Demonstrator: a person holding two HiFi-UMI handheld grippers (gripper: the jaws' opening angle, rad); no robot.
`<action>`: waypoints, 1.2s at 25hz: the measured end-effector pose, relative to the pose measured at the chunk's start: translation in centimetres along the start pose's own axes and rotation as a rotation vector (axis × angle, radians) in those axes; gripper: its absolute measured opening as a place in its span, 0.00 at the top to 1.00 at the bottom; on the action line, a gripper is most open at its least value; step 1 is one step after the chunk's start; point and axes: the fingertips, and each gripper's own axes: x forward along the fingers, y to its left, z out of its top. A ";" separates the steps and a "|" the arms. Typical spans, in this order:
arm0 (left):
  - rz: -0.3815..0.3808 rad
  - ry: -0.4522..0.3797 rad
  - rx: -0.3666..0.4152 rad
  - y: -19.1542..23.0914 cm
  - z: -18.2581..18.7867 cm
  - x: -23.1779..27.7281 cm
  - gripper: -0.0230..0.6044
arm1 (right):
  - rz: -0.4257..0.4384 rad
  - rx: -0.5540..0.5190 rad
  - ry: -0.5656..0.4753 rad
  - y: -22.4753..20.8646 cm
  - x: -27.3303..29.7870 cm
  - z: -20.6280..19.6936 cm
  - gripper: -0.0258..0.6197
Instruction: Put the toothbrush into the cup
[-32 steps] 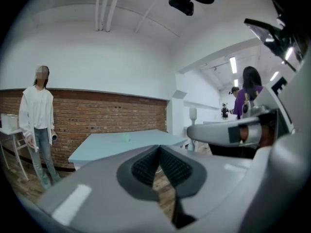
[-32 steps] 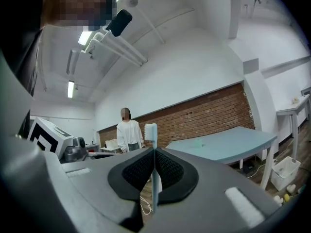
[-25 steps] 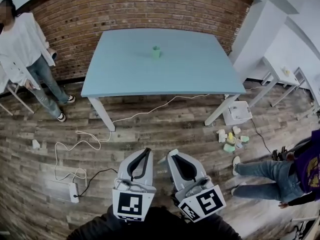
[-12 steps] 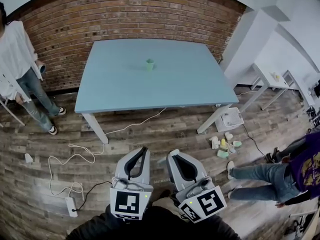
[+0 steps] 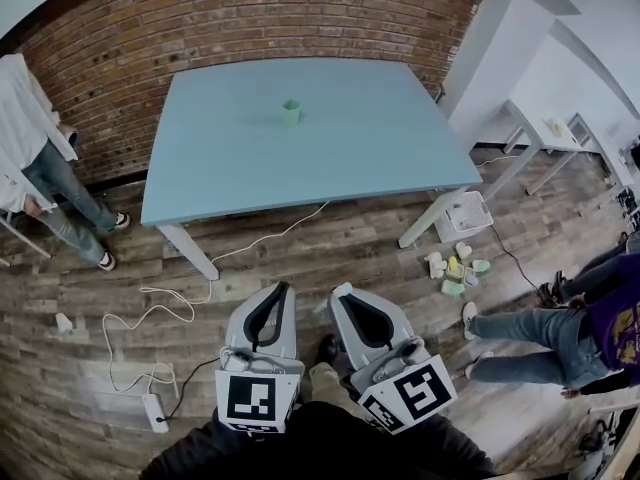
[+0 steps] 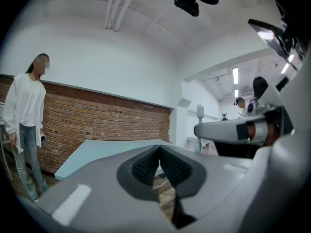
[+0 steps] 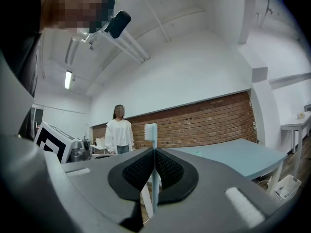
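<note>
My right gripper — fingers clamped on a pale-blue plastic toothbrush, head up | my left gripper — fingers pressed together | small green cup on the light-blue counter, well apart from both.

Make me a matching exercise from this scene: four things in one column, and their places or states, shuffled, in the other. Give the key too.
Things
1. pale blue toothbrush
2. small green cup
3. white power strip
4. left gripper

Places or states
A. lying on the wooden floor, with a cable running from it
B. shut, with nothing between its jaws
C. clamped upright in the right gripper, bristle head on top
D. standing on the light blue table

Pairs: 1-C, 2-D, 3-A, 4-B
</note>
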 end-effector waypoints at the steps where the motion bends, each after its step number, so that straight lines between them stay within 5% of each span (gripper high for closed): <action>1: 0.003 0.000 0.004 0.1 0.0 0.3 0.95 | 0.003 -0.001 -0.001 -0.2 0.2 0.1 0.95; 18: -0.010 0.067 0.087 -1.5 0.0 12.4 0.95 | 0.019 0.074 -0.035 -11.1 5.5 0.4 0.95; 24: 0.005 0.049 0.110 -4.0 2.7 17.0 0.95 | 0.026 0.075 -0.081 -16.7 5.8 3.1 0.95; 30: 0.060 0.084 0.129 -4.7 1.7 18.9 0.95 | 0.044 0.124 -0.077 -20.5 6.2 2.4 0.95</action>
